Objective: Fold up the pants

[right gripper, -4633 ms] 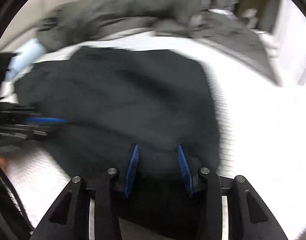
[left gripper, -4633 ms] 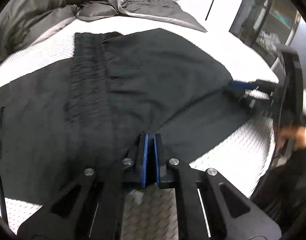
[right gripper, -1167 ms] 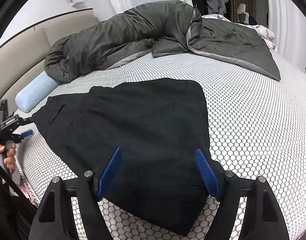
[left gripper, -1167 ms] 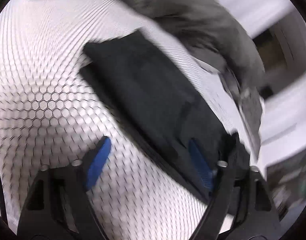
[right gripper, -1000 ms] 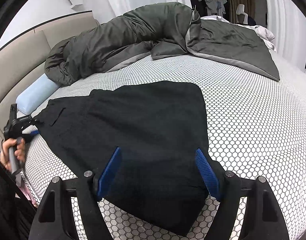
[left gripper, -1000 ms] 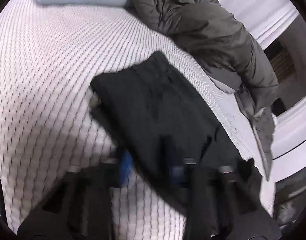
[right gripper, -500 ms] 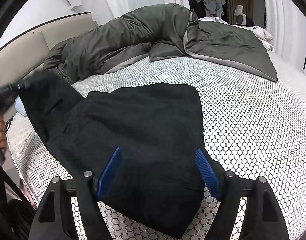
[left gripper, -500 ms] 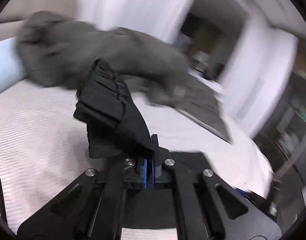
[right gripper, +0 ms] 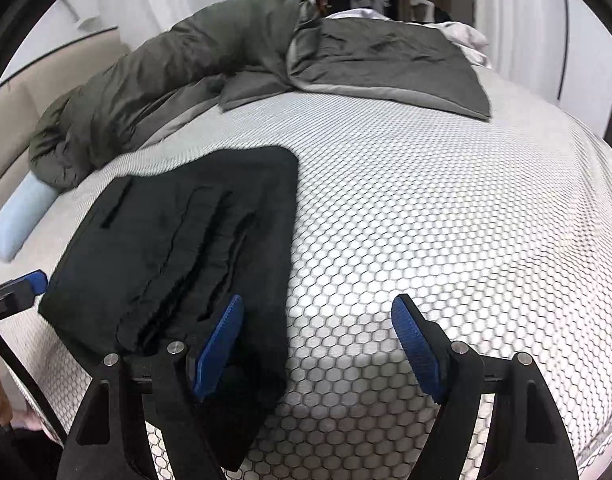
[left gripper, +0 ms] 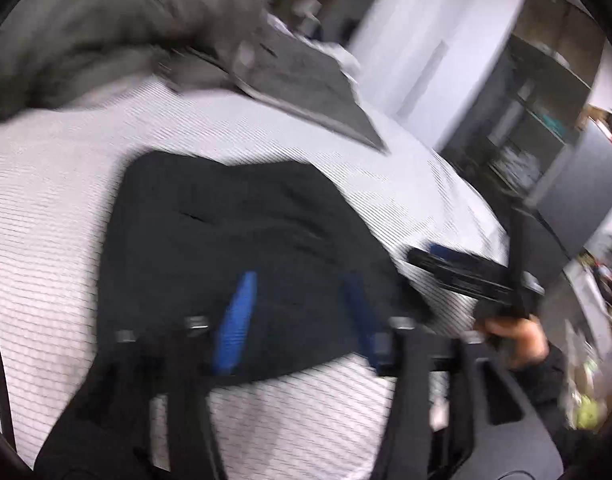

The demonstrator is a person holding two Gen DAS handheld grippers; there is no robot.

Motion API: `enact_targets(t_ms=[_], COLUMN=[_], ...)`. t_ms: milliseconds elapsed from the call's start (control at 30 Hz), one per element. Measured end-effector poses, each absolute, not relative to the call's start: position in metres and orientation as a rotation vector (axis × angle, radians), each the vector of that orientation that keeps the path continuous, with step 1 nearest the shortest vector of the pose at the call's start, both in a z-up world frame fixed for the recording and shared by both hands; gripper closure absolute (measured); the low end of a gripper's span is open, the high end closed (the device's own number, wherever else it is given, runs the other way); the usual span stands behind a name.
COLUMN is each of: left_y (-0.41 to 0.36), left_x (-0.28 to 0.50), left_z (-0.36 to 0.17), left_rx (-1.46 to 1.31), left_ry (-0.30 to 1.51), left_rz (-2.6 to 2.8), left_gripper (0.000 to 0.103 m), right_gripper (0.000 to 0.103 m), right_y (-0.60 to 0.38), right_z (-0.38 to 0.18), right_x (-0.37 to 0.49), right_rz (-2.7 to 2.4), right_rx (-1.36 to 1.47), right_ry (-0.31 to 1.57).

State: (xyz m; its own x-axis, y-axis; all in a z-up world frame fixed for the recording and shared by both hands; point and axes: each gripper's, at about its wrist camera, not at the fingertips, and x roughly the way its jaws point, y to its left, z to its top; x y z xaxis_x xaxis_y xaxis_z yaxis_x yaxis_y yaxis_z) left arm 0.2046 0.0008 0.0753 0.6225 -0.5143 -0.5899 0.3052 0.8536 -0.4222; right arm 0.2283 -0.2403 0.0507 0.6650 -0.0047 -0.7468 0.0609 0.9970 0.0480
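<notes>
The black pants (right gripper: 185,248) lie folded into a compact stack on the white honeycomb mattress (right gripper: 426,208), waistband layers toward me. In the blurred left wrist view the pants (left gripper: 233,232) fill the middle. My left gripper (left gripper: 293,312) is open and empty, its blue pads above the pants' near edge. My right gripper (right gripper: 318,340) is open and empty, its left pad over the pants' right edge, its right pad over bare mattress. The left gripper's tip (right gripper: 29,282) shows at the far left of the right wrist view; the right gripper (left gripper: 466,268) shows right of the pants in the left wrist view.
A rumpled grey-green duvet (right gripper: 209,68) lies across the back of the bed. A light blue bolster (right gripper: 17,220) rests by the beige headboard at left. Dark shelving (left gripper: 538,136) stands past the bed's far side. The mattress edge is near, at lower right.
The left gripper carried the waistband end over onto the rest of the pants, then opened and let go. The pants are now a smaller stack. The right gripper shifted right, off the cloth.
</notes>
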Motion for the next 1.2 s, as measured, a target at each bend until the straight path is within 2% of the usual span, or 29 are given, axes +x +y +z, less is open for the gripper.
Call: enact_targets(t_ms=[200, 267, 333, 400, 433, 533, 600, 667, 733, 833, 867, 967, 1000, 1067, 1200], left_y=[0.057, 0.071, 0.075, 0.074, 0.07, 0.065, 0.064, 0.062, 0.067, 0.068, 0.068, 0.068, 0.07, 0.072, 0.069], left_x=[0.233, 0.238, 0.237, 0.233, 0.237, 0.236, 0.244, 0.242, 0.226, 0.221, 0.224, 0.23, 0.229, 0.228, 0.225], left_z=[0.031, 0.013, 0.002, 0.0, -0.002, -0.001, 0.003, 0.018, 0.034, 0.036, 0.029, 0.009, 0.01, 0.013, 0.012], left_rx=[-0.259, -0.286, -0.284, -0.245, -0.233, -0.223, -0.235, -0.25, -0.256, -0.221, -0.208, -0.209, -0.215, -0.213, -0.203], left_ry=[0.812, 0.88, 0.885, 0.878, 0.875, 0.872, 0.877, 0.869, 0.815, 0.819, 0.856, 0.916, 0.913, 0.903, 0.906], left_rz=[-0.218, -0.194, -0.2, -0.199, -0.198, -0.206, -0.211, -0.234, -0.256, -0.232, -0.208, -0.187, -0.191, -0.193, -0.194], left_gripper=[0.044, 0.044, 0.044, 0.044, 0.044, 0.044, 0.044, 0.044, 0.044, 0.04, 0.04, 0.04, 0.04, 0.04, 0.04], right_gripper=[0.026, 0.034, 0.038, 0.047, 0.048, 0.07, 0.088, 0.093, 0.093, 0.09, 0.078, 0.067, 0.051, 0.034, 0.034], right_y=[-0.217, -0.203, -0.193, -0.187, -0.184, -0.184, -0.179, -0.172, -0.17, -0.178, -0.181, -0.194, -0.2, -0.211, -0.226], right_z=[0.068, 0.059, 0.048, 0.035, 0.027, 0.018, 0.028, 0.046, 0.056, 0.044, 0.031, 0.03, 0.036, 0.043, 0.024], right_x=[0.221, 0.228, 0.238, 0.25, 0.258, 0.271, 0.269, 0.257, 0.247, 0.247, 0.253, 0.253, 0.249, 0.243, 0.252], right_rz=[0.192, 0.279, 0.297, 0.287, 0.284, 0.259, 0.275, 0.292, 0.282, 0.219, 0.203, 0.233, 0.239, 0.238, 0.254], right_rx=[0.179, 0.211, 0.223, 0.22, 0.213, 0.207, 0.189, 0.144, 0.108, 0.074, 0.069, 0.154, 0.183, 0.229, 0.32], right_ry=[0.783, 0.83, 0.882, 0.933, 0.969, 1.007, 0.967, 0.902, 0.865, 0.916, 0.971, 0.972, 0.957, 0.912, 0.965])
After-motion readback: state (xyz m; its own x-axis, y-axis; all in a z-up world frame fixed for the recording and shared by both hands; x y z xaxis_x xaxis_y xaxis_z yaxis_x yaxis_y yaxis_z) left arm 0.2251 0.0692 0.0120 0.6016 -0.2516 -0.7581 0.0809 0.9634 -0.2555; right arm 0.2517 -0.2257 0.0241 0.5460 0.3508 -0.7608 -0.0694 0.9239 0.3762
